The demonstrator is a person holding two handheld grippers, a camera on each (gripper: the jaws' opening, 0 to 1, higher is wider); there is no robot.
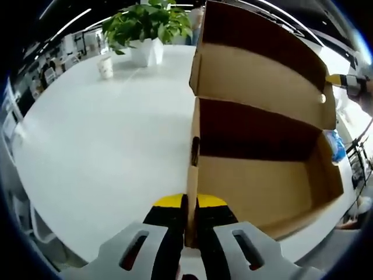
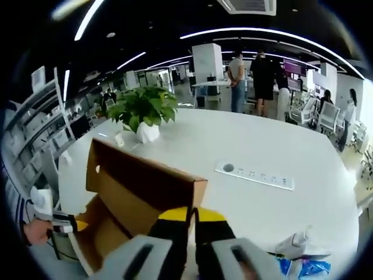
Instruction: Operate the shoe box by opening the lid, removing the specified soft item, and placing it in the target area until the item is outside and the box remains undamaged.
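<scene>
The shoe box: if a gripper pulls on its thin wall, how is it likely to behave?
The shoe box looks like thin cardboard, so its wall would probably flex. It appears empty, so it is likely light and may slide on the smooth white table. The left gripper pinches one wall edge; a hard pull might crease it.

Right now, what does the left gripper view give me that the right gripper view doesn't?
Left gripper view: the inside of the shoe box, a bare cardboard floor, with the left gripper fingers pinching its side wall. Right gripper view: a power strip set in the table, people standing behind, and the right gripper closed on the raised lid. Both: the shoe box, the potted plant and the white table.
</scene>
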